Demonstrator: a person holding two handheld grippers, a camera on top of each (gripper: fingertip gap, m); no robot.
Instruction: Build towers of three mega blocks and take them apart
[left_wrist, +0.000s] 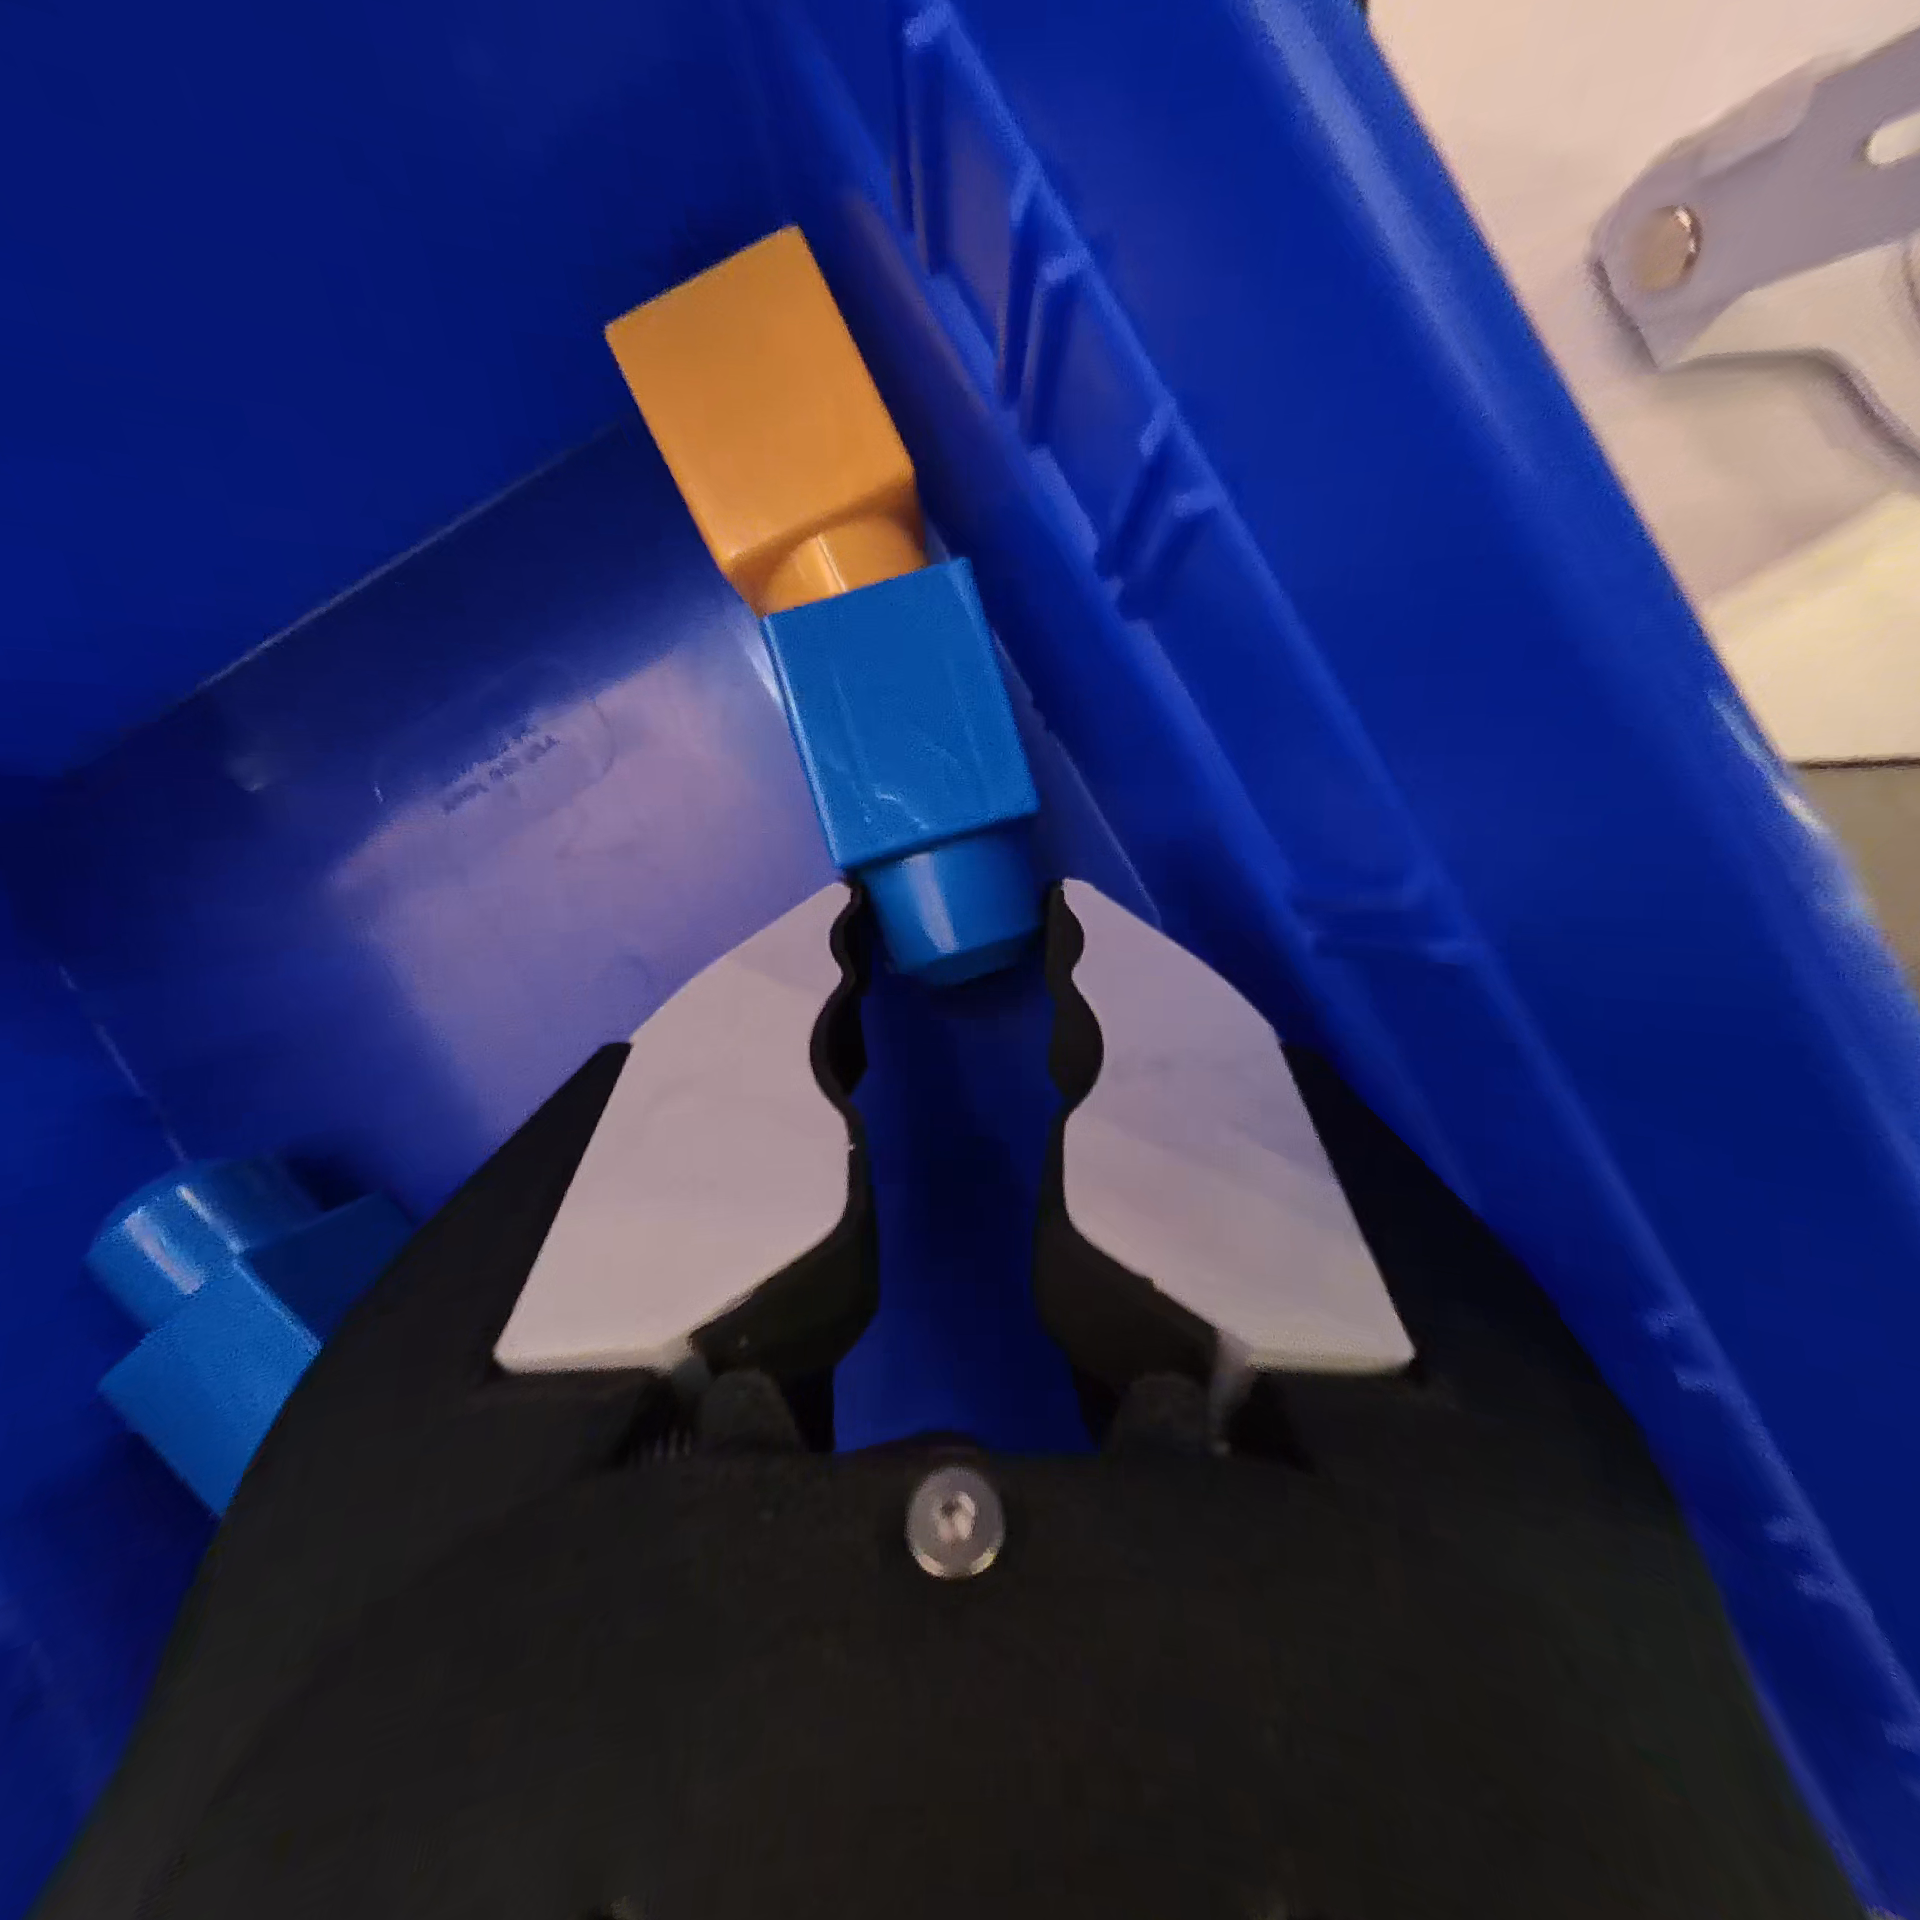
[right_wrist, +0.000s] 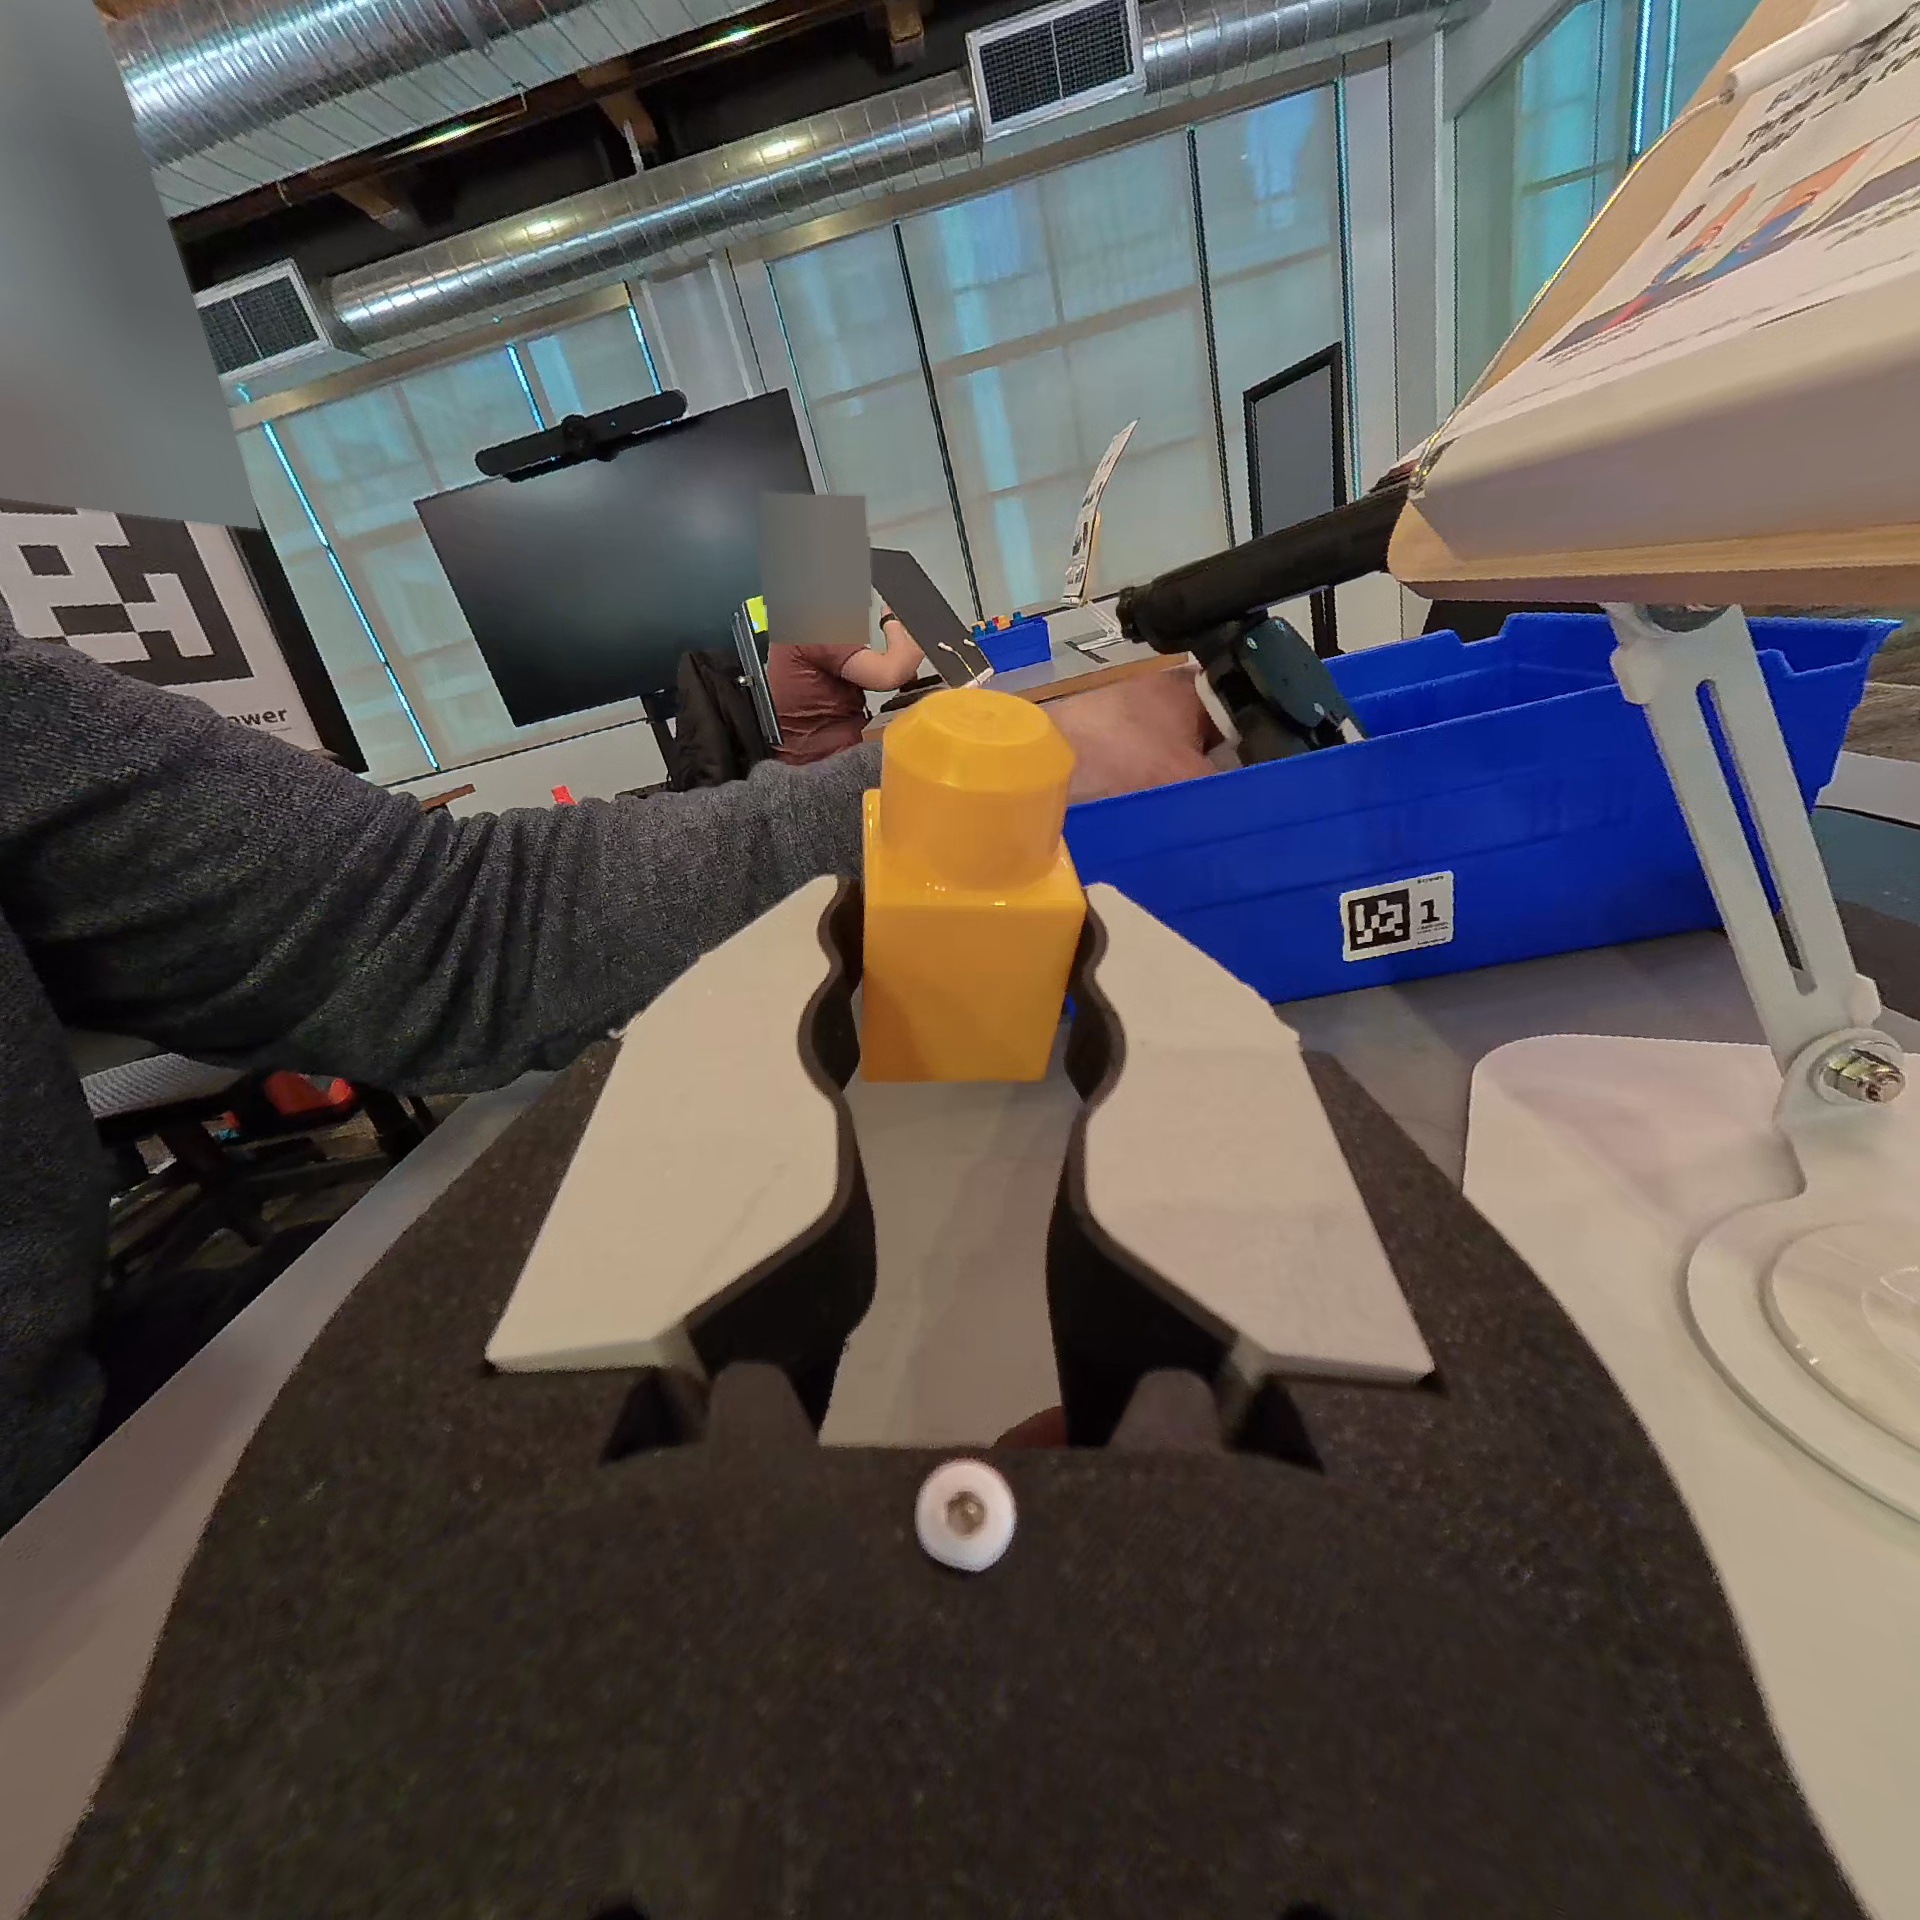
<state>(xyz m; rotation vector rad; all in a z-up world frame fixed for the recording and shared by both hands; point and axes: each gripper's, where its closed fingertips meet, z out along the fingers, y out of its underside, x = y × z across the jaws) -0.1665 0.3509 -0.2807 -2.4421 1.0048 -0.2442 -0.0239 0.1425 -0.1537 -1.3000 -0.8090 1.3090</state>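
Observation:
In the left wrist view my left gripper (left_wrist: 954, 920) reaches into the blue bin (left_wrist: 1299, 727). Its fingertips (left_wrist: 1062, 925) press on both sides of the stud of a blue block (left_wrist: 904, 727). That block is joined to a yellow-orange block (left_wrist: 758, 416), and the pair lies against the bin wall. Another blue block (left_wrist: 208, 1320) lies at the lower left of the bin. In the right wrist view my right gripper (right_wrist: 966, 997) is shut on an upright yellow block (right_wrist: 961, 956), stud up, above the table. The left gripper (right_wrist: 1273, 696) shows far off, inside the bin (right_wrist: 1455, 831).
A tilted wooden board with a printed sheet (right_wrist: 1714, 312) stands on a white bracket stand (right_wrist: 1745, 883) with a white base plate (right_wrist: 1610, 1195) at the right. The operator's grey sleeve (right_wrist: 364, 914) crosses the left side. A person sits at a far table (right_wrist: 821, 686). Left tips to right tips: about 30 cm.

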